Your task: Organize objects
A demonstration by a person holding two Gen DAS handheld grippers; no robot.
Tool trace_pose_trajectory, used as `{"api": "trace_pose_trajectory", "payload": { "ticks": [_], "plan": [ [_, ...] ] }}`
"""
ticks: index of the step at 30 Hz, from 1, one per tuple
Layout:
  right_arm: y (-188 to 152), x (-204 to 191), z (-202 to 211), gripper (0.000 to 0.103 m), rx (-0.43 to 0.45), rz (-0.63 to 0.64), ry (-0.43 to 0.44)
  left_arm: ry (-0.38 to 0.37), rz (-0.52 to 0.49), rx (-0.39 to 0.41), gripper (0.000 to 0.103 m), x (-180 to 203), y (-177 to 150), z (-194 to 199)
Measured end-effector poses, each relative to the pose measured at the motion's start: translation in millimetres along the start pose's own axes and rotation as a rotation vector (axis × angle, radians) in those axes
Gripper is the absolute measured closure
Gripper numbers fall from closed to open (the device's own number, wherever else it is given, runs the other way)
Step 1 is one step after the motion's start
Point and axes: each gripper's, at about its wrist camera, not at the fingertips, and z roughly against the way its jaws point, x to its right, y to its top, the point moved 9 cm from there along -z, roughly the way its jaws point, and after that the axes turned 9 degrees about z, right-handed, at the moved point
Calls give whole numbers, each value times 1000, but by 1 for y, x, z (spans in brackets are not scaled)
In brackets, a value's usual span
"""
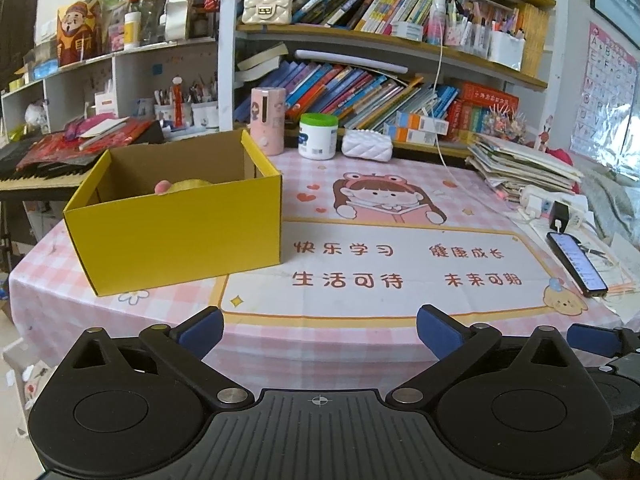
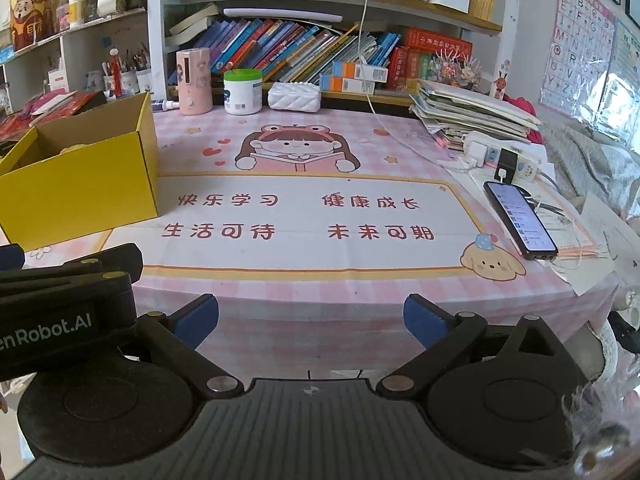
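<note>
An open yellow cardboard box (image 1: pixel 176 228) stands on the left of the pink checked tablecloth (image 1: pixel 360 336); it also shows in the right wrist view (image 2: pixel 80 184). Inside it a yellow and pink soft object (image 1: pixel 180 186) peeks over the rim, mostly hidden. My left gripper (image 1: pixel 318 330) is open and empty, held at the table's near edge, right of the box. My right gripper (image 2: pixel 310 318) is open and empty, also at the near edge. The left gripper's body (image 2: pixel 60 300) shows at the left of the right wrist view.
At the back stand a pink cylinder (image 1: pixel 267 120), a white jar with a green lid (image 1: pixel 318 136) and a white quilted pouch (image 1: pixel 367 145). A phone (image 1: pixel 576 264), a power strip (image 1: pixel 552 204) and a stack of papers (image 1: pixel 524 164) lie on the right. Bookshelves rise behind.
</note>
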Motion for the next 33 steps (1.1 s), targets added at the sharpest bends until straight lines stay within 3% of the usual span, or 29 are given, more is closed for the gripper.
{"api": "trace_pose_trajectory", "payload": {
  "ticks": [33],
  "plan": [
    [-1, -1, 2, 3, -3, 0, 2, 20, 1, 9, 0, 0, -1, 5]
  ]
}}
